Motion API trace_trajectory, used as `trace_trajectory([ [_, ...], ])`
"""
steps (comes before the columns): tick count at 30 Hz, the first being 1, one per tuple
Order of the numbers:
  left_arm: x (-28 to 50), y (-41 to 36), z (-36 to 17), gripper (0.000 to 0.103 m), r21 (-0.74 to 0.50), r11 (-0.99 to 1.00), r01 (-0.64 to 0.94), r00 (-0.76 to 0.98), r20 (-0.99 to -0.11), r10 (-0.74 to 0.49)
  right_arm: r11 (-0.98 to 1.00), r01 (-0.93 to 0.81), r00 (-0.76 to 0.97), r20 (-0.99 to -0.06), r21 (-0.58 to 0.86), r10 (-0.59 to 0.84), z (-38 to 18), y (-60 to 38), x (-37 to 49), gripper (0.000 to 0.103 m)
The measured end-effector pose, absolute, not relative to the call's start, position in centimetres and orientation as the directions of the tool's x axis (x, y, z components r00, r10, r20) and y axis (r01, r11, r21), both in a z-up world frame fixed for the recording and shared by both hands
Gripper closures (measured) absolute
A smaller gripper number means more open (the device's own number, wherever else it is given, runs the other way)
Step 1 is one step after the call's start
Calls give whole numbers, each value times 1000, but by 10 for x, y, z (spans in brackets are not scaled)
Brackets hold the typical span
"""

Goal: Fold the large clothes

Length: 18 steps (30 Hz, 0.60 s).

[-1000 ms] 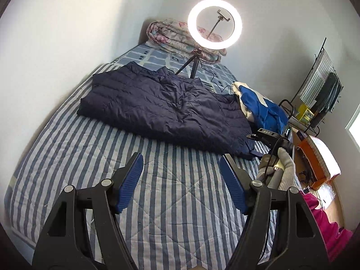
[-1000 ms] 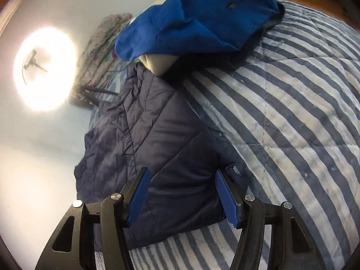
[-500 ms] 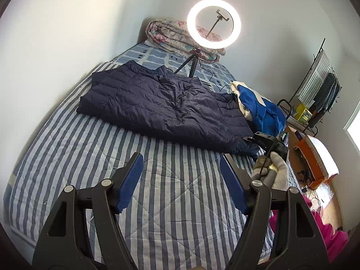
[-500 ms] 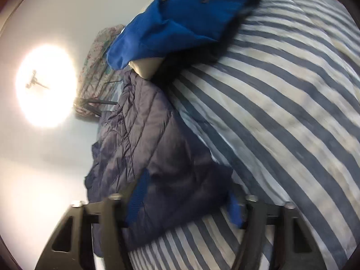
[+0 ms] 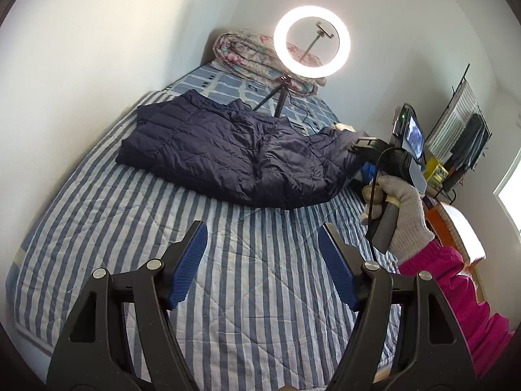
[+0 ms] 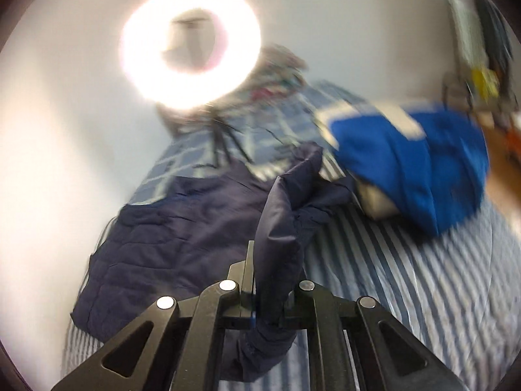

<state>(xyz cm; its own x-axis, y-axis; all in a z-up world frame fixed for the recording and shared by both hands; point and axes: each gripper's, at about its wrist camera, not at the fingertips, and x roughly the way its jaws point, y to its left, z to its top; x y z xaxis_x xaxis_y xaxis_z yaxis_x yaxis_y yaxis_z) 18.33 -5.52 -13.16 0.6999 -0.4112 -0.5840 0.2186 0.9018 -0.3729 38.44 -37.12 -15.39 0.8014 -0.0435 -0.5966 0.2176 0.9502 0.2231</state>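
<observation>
The right gripper [image 6: 257,296] is pinching a corner of the navy puffer jacket [image 5: 228,153], apparently lifting it off the striped bed [image 5: 228,293], while the left gripper [image 5: 262,267] is hovering wide apart over bare bedding.

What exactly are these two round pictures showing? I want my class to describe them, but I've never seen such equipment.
A person holds a clamp-like tool in each hand; each carries a wide-angle camera looking along its fingers. The left view shows the open left hand-held gripper above a striped bed, where a navy puffer jacket lies near a ring light. The right view shows the right hand-held gripper shut on the jacket's lifted corner, beside a blue garment.
</observation>
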Motion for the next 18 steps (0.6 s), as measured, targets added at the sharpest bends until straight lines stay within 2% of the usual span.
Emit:
trace_trajectory([
  [11,178,-20,-126,30,-409,899,155,742,-553,-379,989,-146,848,-512,19,135,-110,-191,430,97],
  [18,175,0,-126,30,-408,906,112,763,-549,-341,926,-378,736,-608,-5,297,-161,-67,463,97],
])
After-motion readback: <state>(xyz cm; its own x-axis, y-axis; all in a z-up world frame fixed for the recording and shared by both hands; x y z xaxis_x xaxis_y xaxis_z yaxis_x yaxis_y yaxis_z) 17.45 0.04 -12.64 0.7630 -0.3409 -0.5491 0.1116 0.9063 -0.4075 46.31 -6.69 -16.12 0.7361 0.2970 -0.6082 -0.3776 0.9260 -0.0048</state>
